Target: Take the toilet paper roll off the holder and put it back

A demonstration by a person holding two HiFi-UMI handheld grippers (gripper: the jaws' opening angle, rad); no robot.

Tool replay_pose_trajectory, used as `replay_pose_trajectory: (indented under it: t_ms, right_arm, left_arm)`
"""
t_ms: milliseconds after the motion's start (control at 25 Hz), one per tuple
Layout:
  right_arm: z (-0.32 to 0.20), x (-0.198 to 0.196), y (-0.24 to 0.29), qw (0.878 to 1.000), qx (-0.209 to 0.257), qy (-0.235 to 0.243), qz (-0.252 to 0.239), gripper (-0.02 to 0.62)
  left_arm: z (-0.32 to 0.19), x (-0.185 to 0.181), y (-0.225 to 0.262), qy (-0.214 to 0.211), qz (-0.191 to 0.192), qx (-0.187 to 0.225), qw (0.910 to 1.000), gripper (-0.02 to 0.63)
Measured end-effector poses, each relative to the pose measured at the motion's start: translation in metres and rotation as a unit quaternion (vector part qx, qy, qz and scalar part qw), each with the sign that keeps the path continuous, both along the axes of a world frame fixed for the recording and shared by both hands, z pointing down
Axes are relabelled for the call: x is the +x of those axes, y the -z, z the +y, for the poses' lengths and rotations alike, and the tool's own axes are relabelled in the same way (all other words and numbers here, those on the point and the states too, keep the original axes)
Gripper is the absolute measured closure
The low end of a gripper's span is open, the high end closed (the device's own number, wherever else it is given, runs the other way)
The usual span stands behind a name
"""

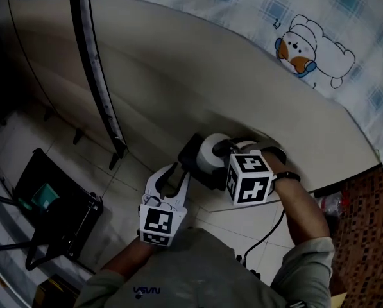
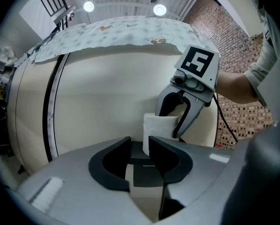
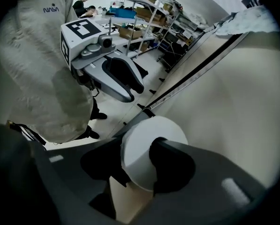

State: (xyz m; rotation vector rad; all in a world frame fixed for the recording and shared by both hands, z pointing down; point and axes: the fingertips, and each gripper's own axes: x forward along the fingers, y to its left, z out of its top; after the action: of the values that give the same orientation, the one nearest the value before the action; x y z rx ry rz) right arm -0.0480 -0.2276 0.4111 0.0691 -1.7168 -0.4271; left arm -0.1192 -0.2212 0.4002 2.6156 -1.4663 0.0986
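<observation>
Filling most of the head view, the beige panel [image 1: 197, 76] is seen, with the black holder [image 1: 190, 156] at its lower middle. The toilet paper roll [image 1: 212, 153] is pinched there by the right gripper [image 3: 137, 163]. Lower left, the left gripper [image 2: 139, 148] is held narrowly parted, nothing between.

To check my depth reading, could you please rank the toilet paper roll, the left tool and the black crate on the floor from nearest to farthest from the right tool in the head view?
1. toilet paper roll: between the jaws of the right tool.
2. left tool: just lower left of the roll.
3. black crate: far left, on the floor.
</observation>
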Motion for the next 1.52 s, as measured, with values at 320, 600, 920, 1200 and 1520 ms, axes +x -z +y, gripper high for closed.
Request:
replay_pose_trajectory:
  t_ms: [320,600,920,1200,1520]
  right_arm:
    - [0.003,0.003,0.012,0.996,0.021,-0.029,-0.078,0.408]
    - [0.013,0.028,0.053,0.937,0.028,-0.168,-0.304,0.41]
    - [0.045,0.085,0.076,0.77,0.015,-0.326,-0.548,0.411]
    - [0.074,0.136,0.061,0.612,-0.034,-0.421,-0.669,0.414]
    - [0.094,0.152,0.017,0.52,-0.096,-0.463,-0.711,0.417]
  left_arm:
    - [0.003,0.003,0.0,-0.003,-0.002,0.002,1.0,0.512]
    - [0.008,0.018,-0.002,-0.027,0.001,0.005,0.9996,0.552]
    - [0.018,0.043,-0.007,-0.059,-0.009,0.003,0.9982,0.588]
    - [0.027,0.06,-0.013,-0.076,-0.017,0.002,0.9969,0.598]
    - [0.034,0.068,-0.02,-0.072,-0.026,-0.002,0.9971,0.598]
